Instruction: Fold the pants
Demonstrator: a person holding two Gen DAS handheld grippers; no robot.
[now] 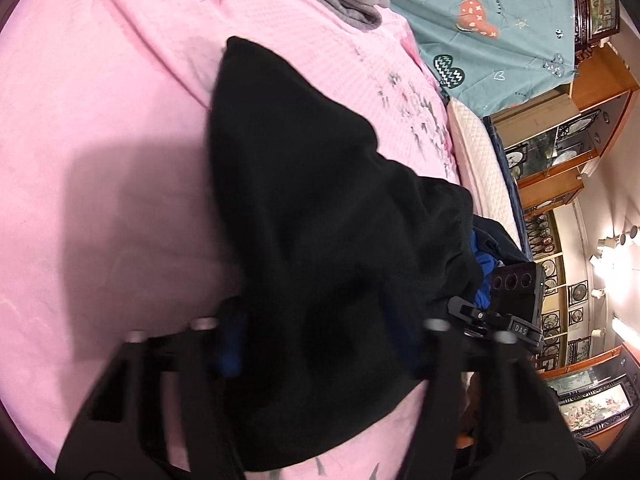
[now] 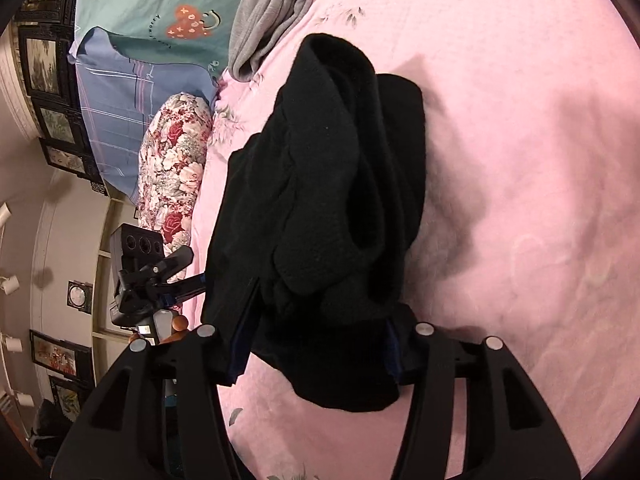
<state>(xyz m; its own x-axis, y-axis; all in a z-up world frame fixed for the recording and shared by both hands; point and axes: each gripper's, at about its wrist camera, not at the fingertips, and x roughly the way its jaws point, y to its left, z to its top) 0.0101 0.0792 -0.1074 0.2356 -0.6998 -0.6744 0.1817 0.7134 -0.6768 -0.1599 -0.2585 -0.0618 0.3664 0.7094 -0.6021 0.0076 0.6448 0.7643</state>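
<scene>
The black fleece pants (image 1: pixel 320 220) hang in a bunched fold above a pink bedspread (image 1: pixel 100 160). In the left wrist view the cloth passes between the fingers of my left gripper (image 1: pixel 320 344), which is shut on it. In the right wrist view the pants (image 2: pixel 332 208) drape in thick folds between the fingers of my right gripper (image 2: pixel 316 356), also shut on the cloth. The fingertips are hidden by fabric in both views. The other gripper's body shows at the right of the left wrist view (image 1: pixel 516 304) and at the left of the right wrist view (image 2: pixel 144 272).
A grey garment (image 2: pixel 272 12) lies at the far end of the bedspread (image 2: pixel 520 160). A teal quilt (image 1: pixel 500 20), a blue pillow (image 2: pixel 120 112) and a floral pillow (image 2: pixel 176 160) lie beyond. Wooden display cabinets (image 1: pixel 560 152) stand past the bed's edge.
</scene>
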